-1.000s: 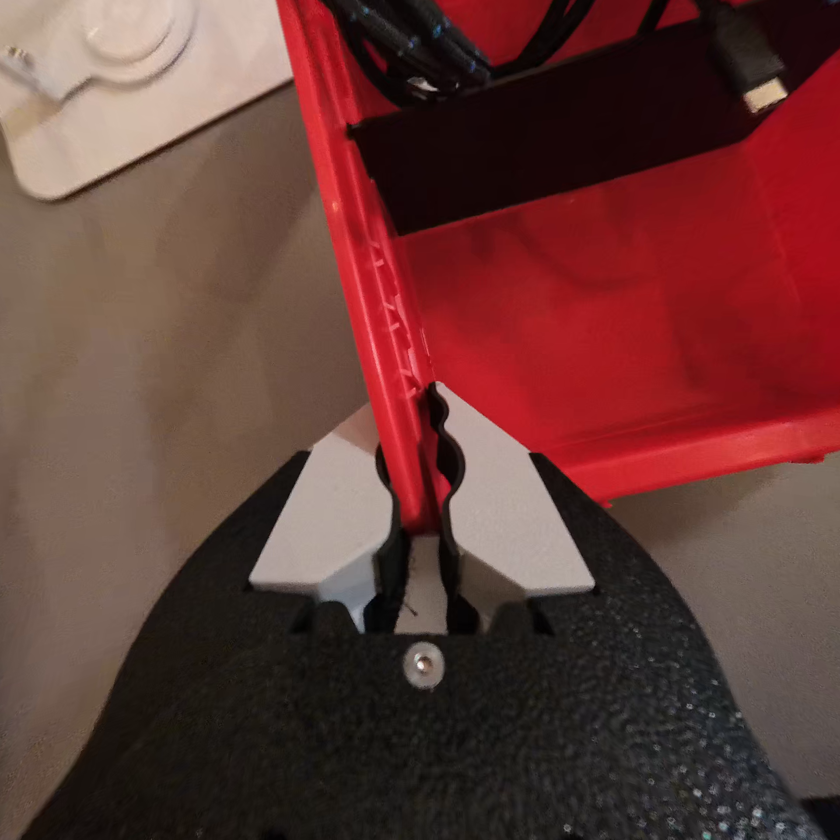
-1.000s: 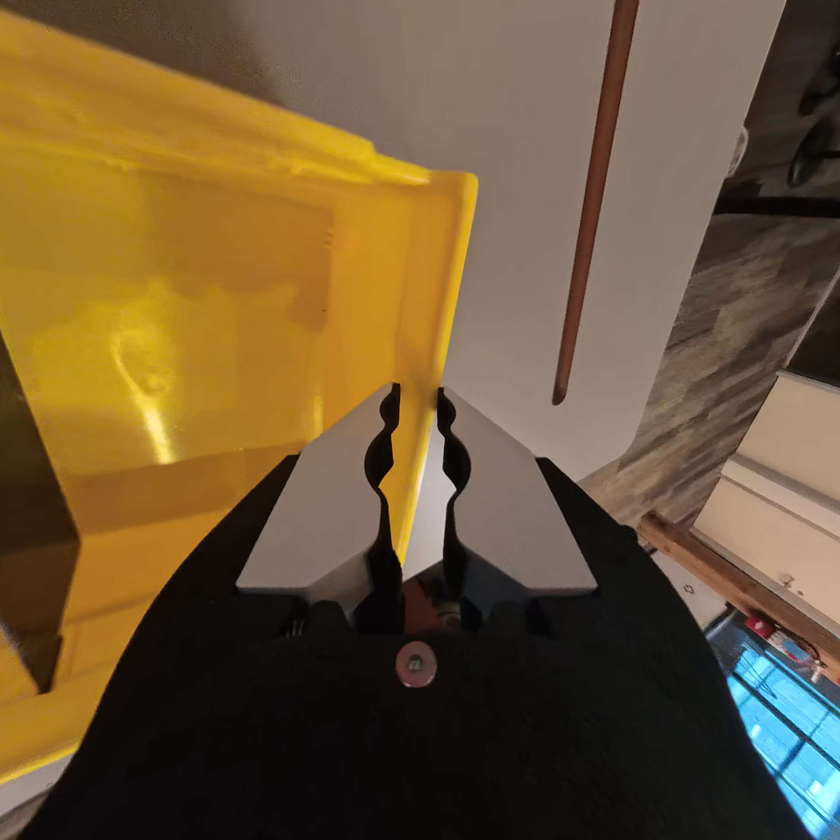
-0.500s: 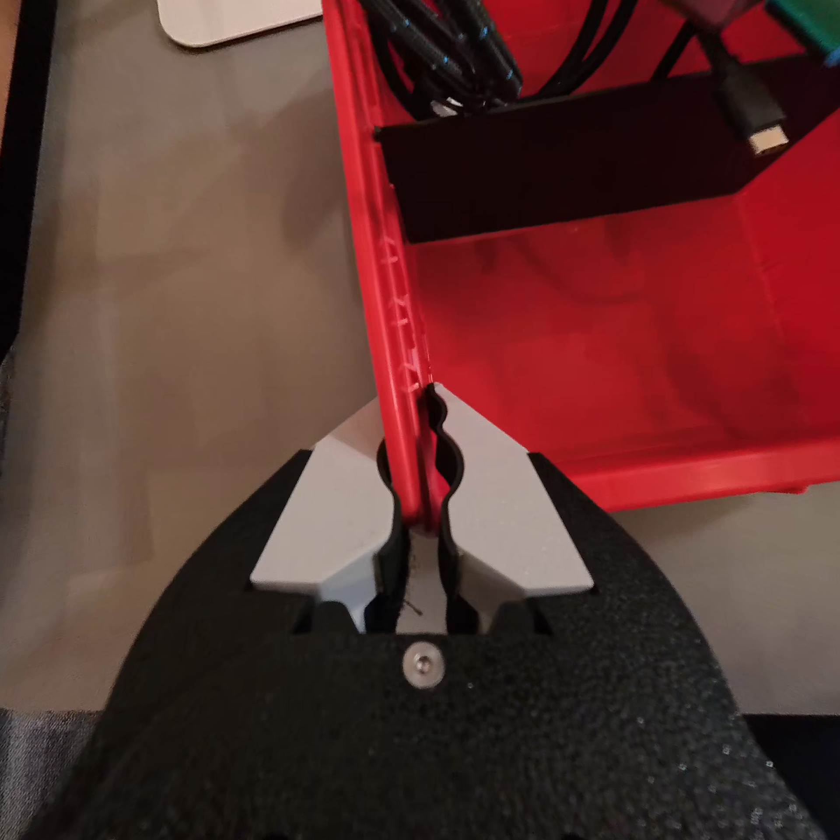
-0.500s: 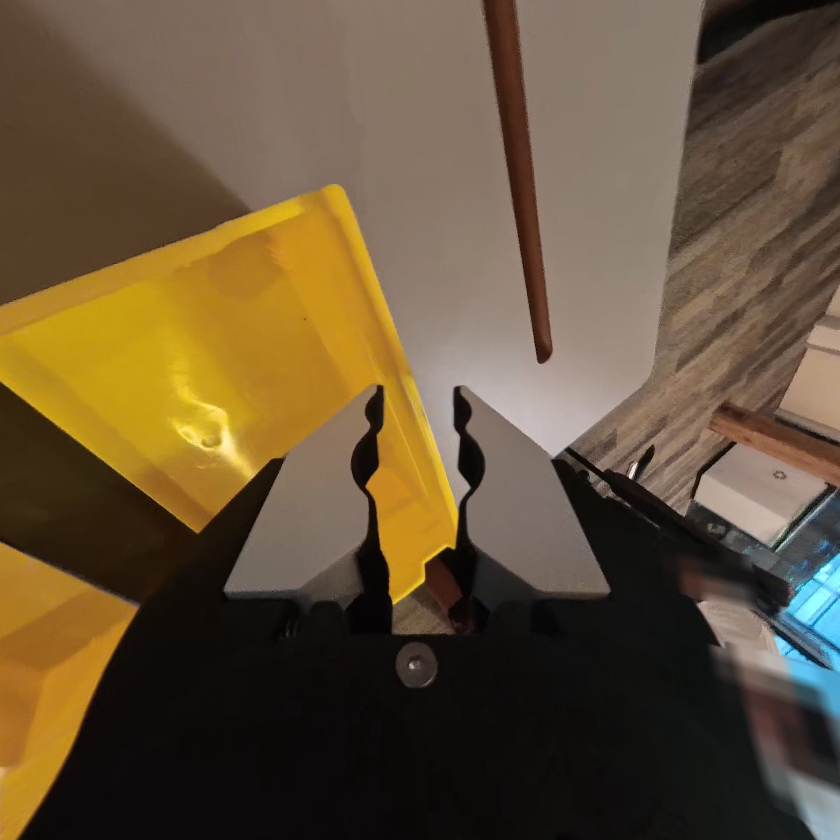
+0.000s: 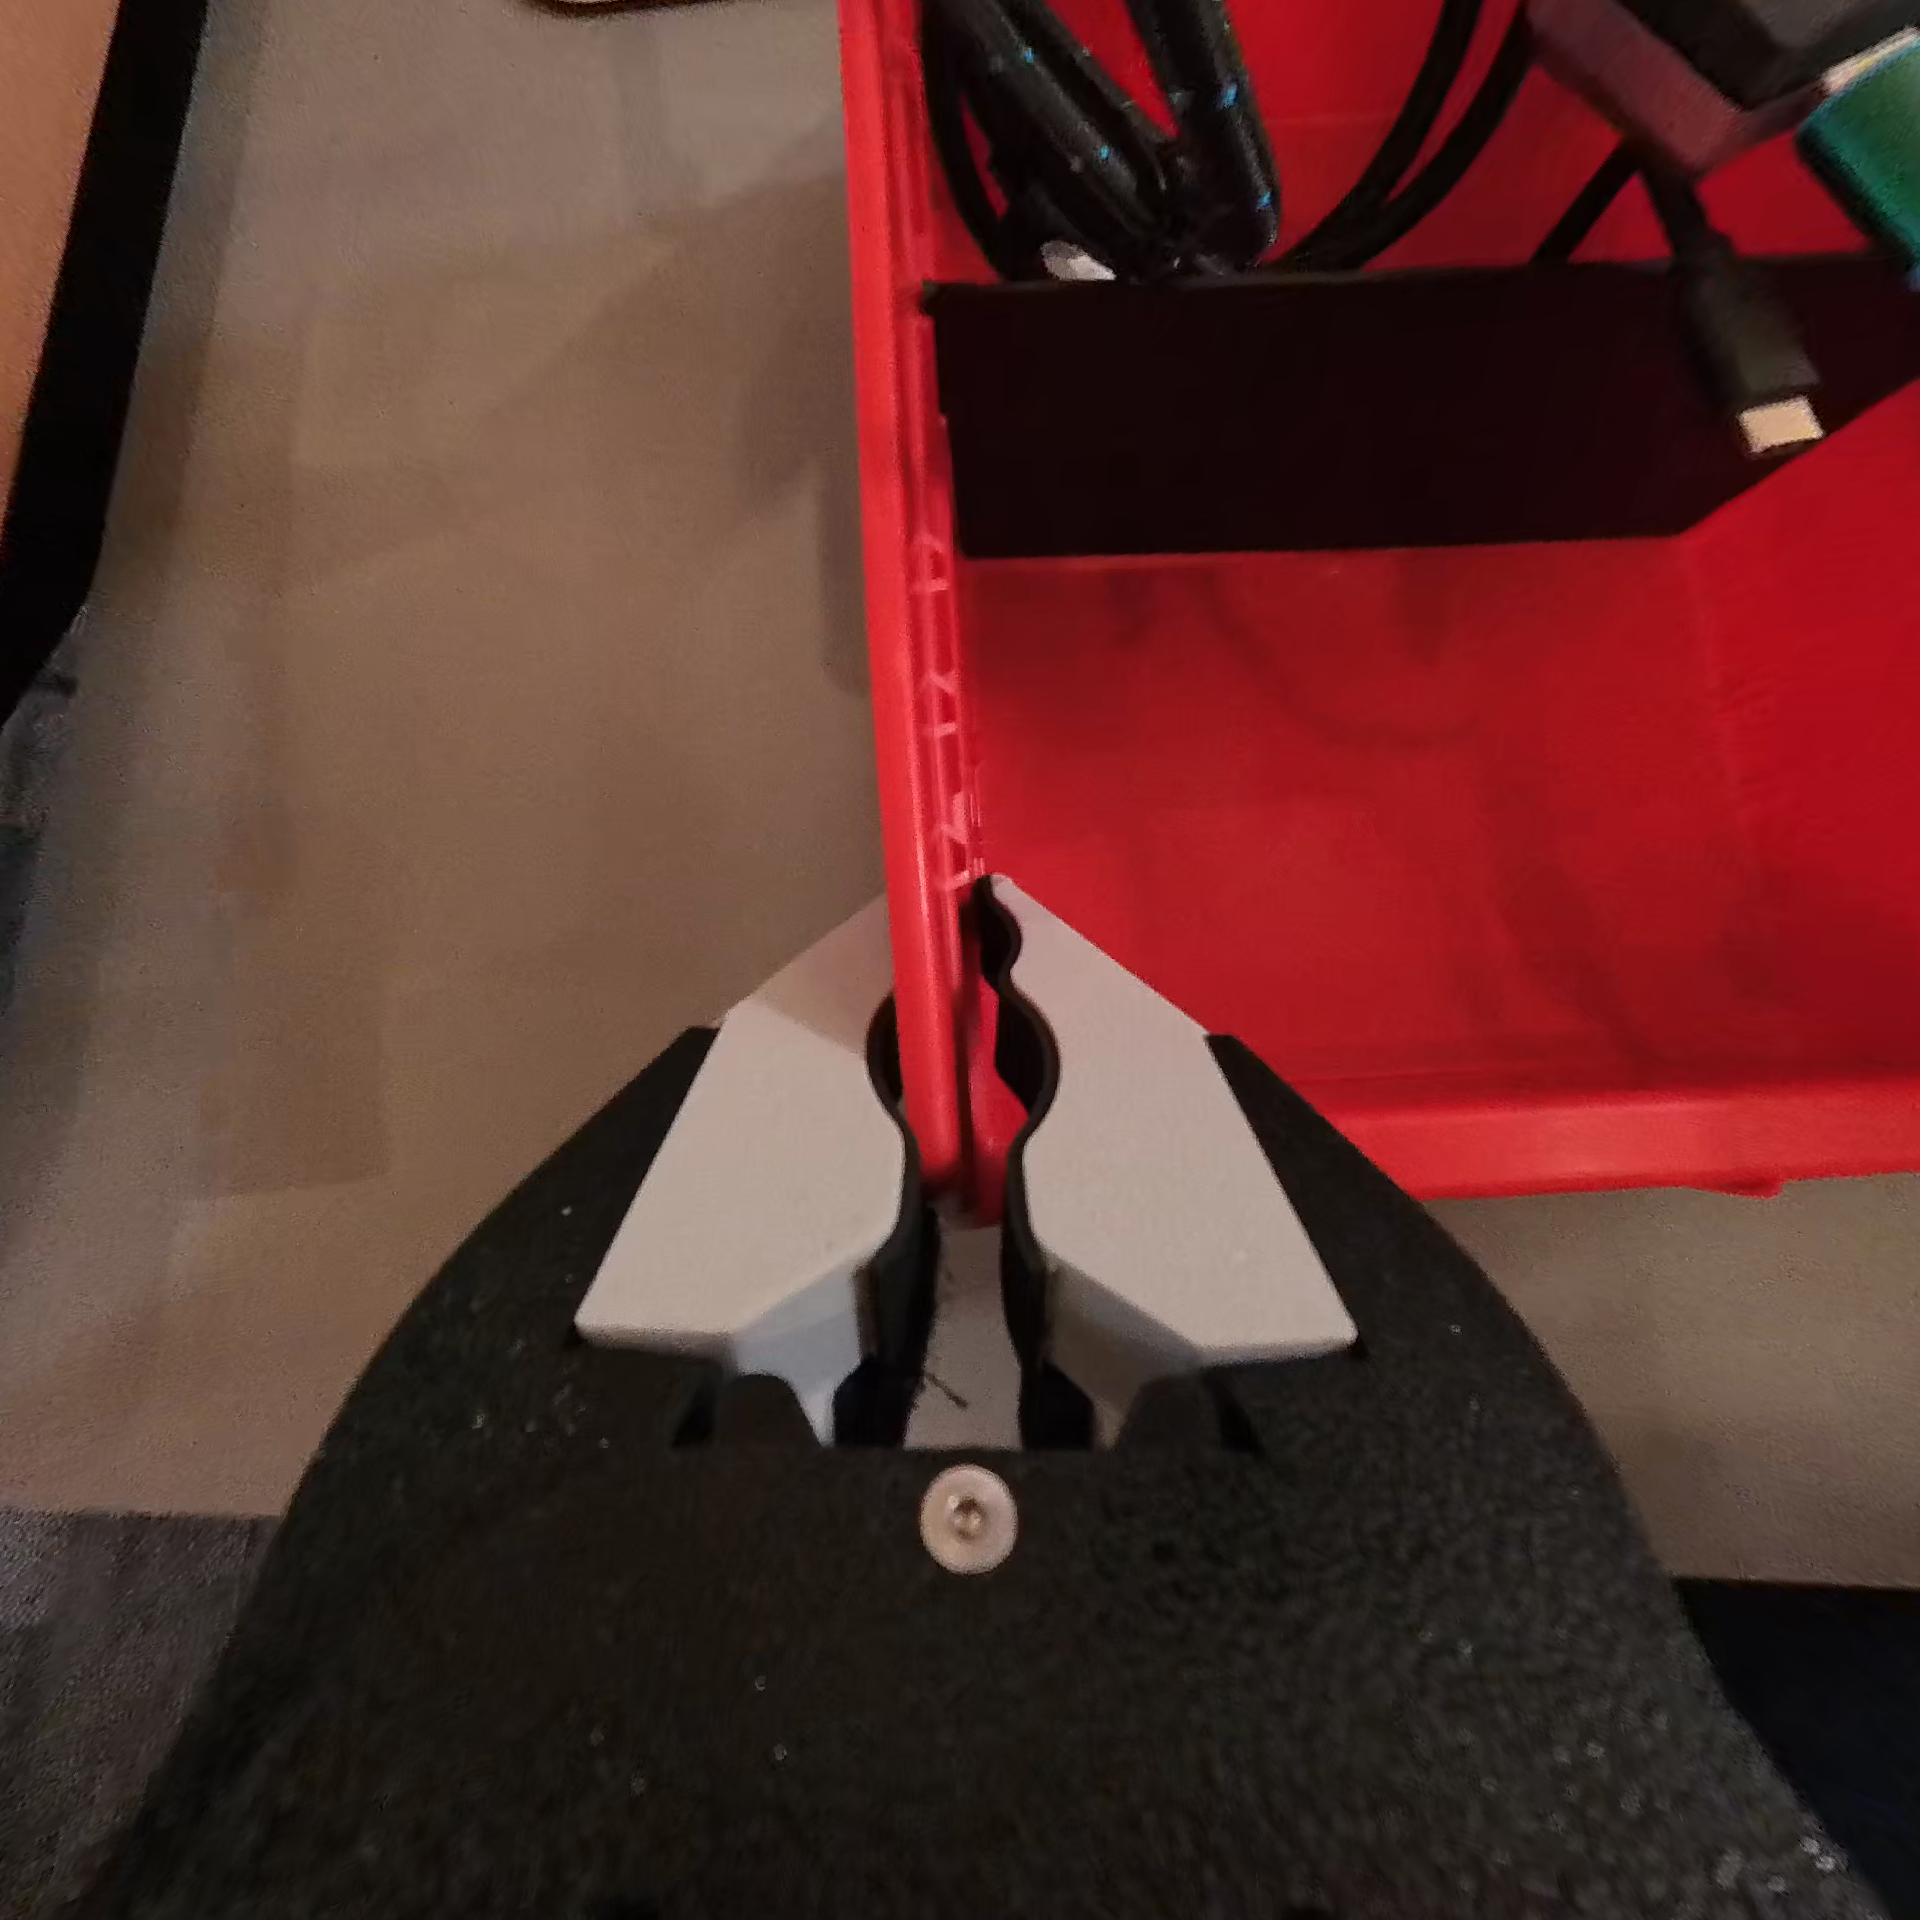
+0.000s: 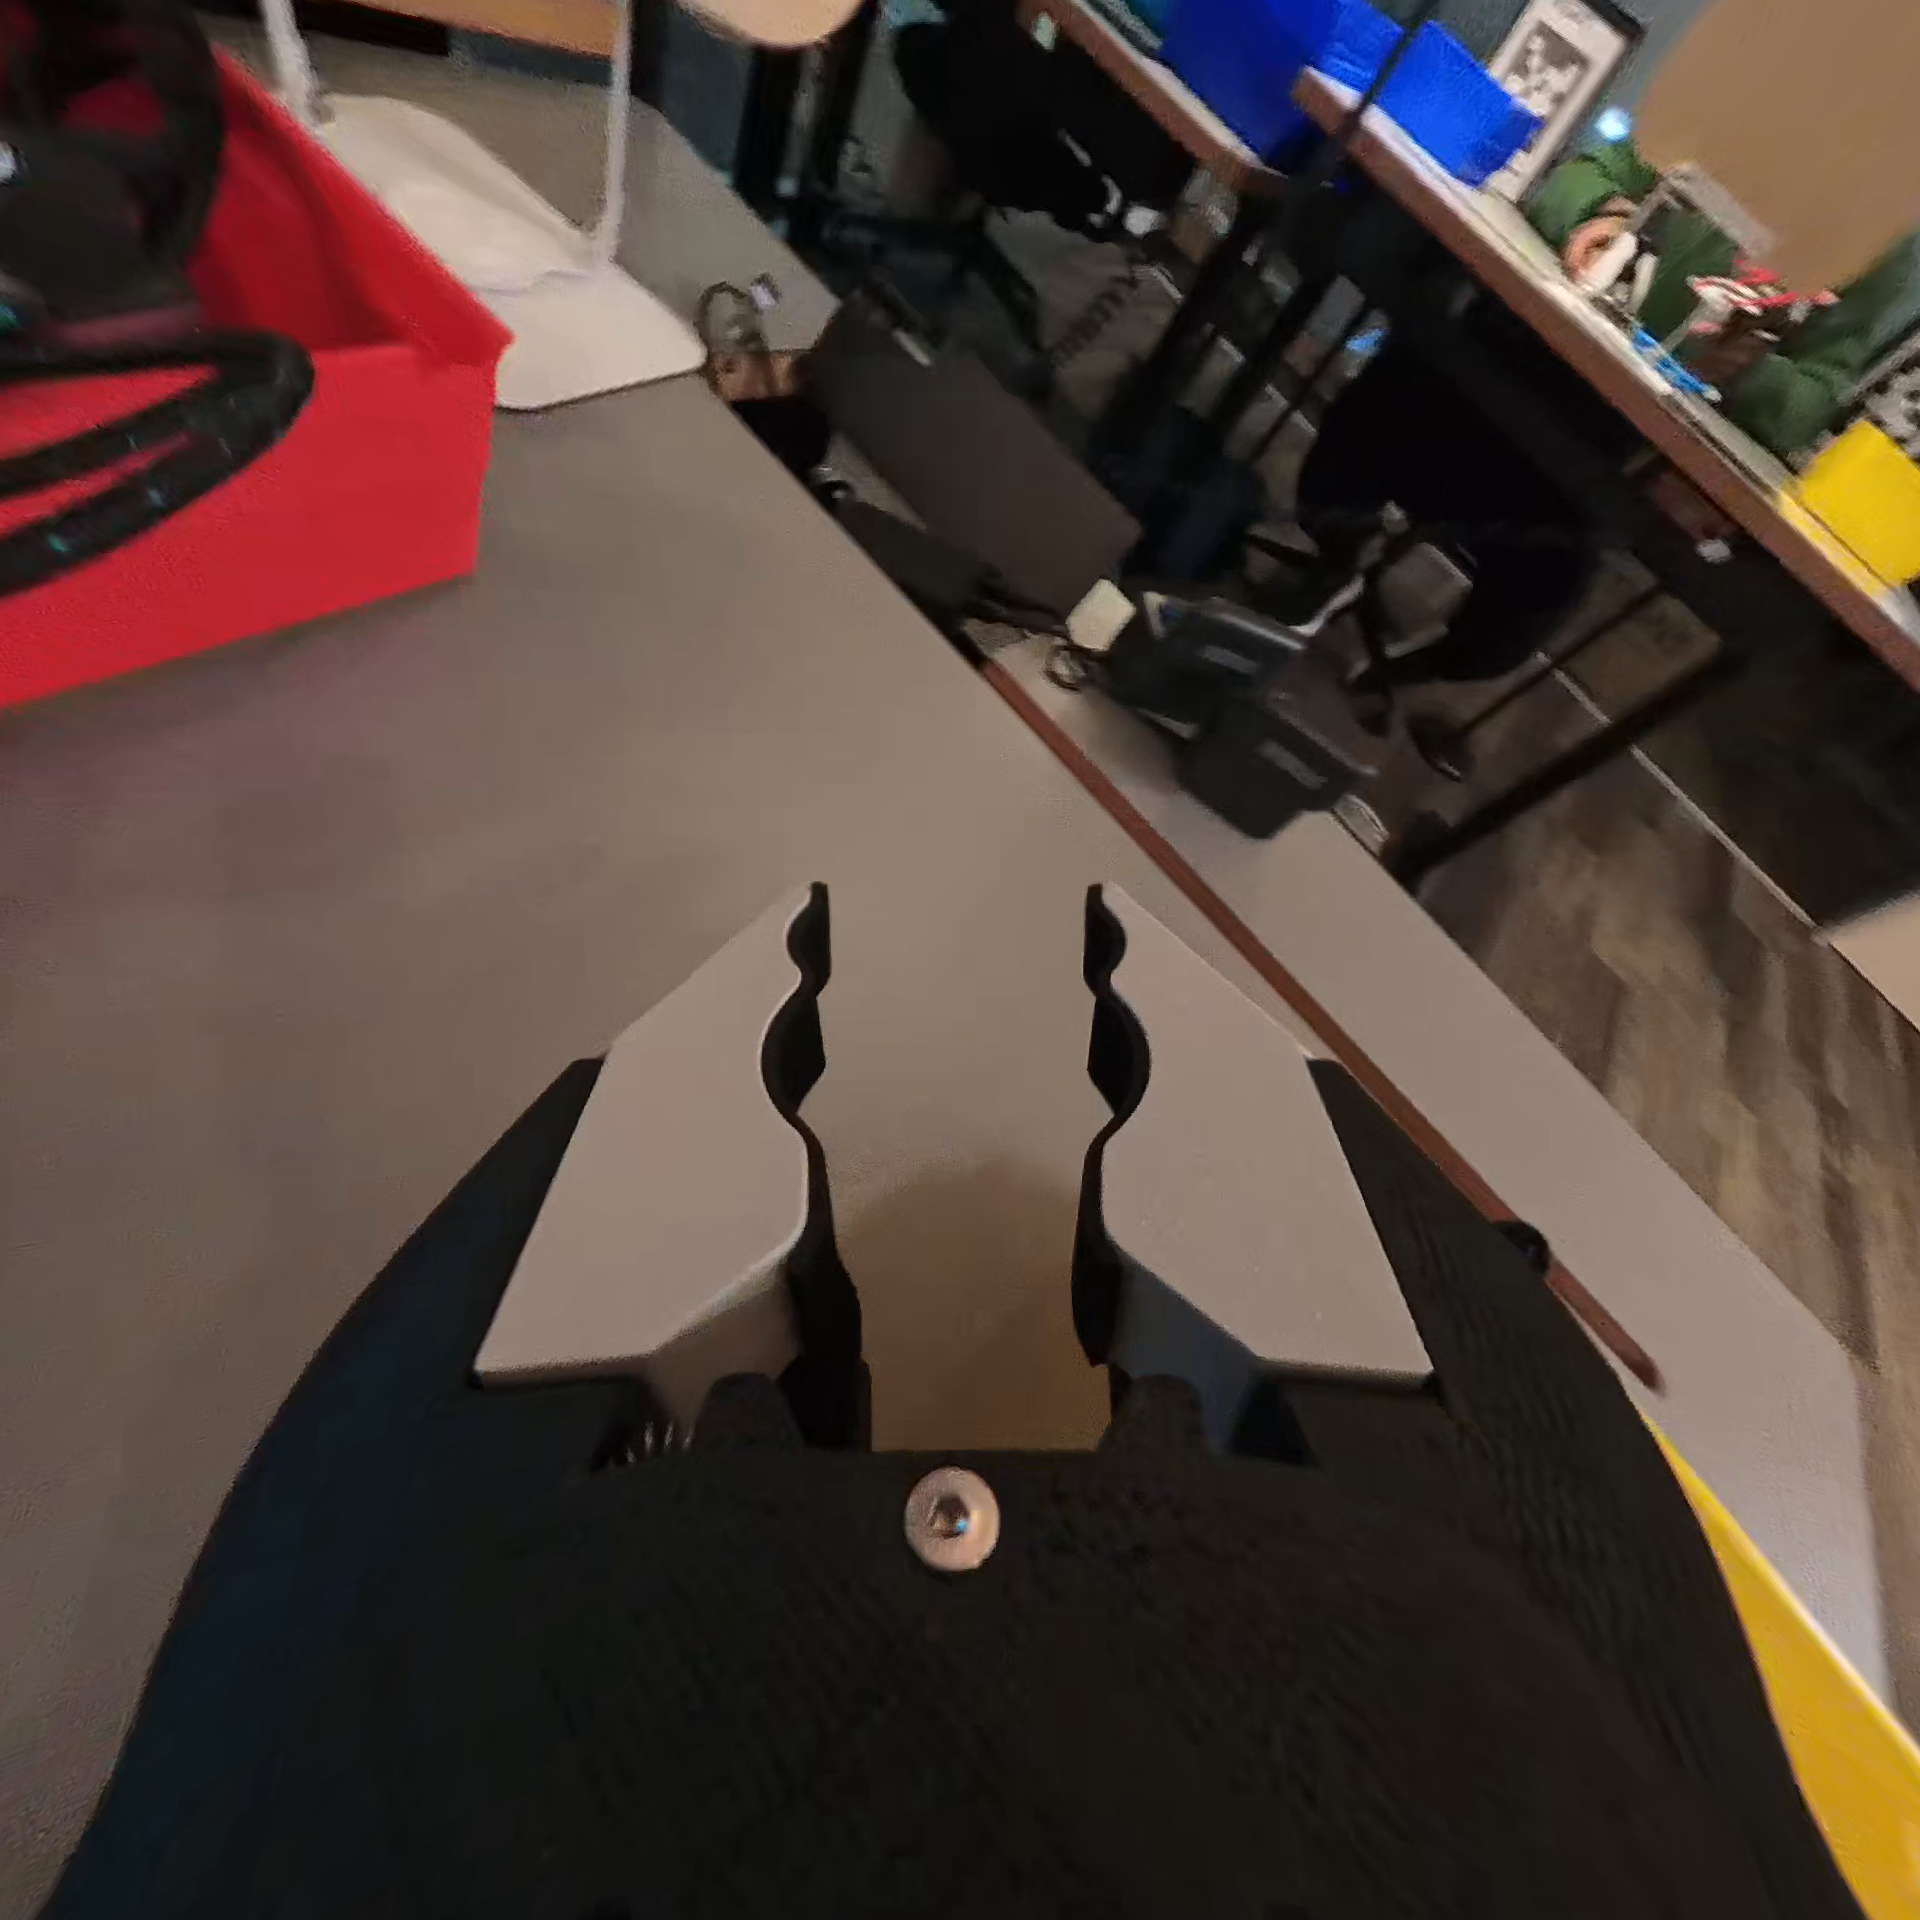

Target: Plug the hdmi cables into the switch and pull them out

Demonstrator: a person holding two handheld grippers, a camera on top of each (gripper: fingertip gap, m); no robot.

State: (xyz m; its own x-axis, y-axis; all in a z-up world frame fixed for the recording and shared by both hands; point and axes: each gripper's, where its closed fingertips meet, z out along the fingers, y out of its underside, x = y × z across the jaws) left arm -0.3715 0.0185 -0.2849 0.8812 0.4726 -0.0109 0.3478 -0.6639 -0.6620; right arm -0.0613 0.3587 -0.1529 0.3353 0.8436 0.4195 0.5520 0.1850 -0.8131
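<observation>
Left hand-held gripper (image 5: 940, 1039) points forward along the left side wall of the red bin (image 5: 1455, 1132), low over the counter (image 5: 468, 727). Its jaws are clenched on that wall near the bin's front left corner, one finger outside, one inside.

Ahead and right of the left hand-held gripper, a black divider (image 5: 1299, 416) crosses the bin. The near compartment holds nothing visible. Beyond the divider lies a bundle of black braided HDMI cables (image 5: 1112, 135); one black plug with a metal tip (image 5: 1756, 353) hangs over the divider's right end. A grey and green item sits at the far right, too cropped to identify. The switch cannot be picked out.

Right hand-held gripper (image 6: 956, 1039) is tilted over bare counter, jaws released with a clear gap, holding nothing. The red bin sits far left of it, cable loops over its rim. The counter's wood-trimmed edge (image 6: 1299, 1049) runs diagonally just right of the fingers; a yellow bin (image 6: 1829, 1704) shows at lower right. A white lamp base (image 6: 540, 270) stands ahead, beyond the red bin.
</observation>
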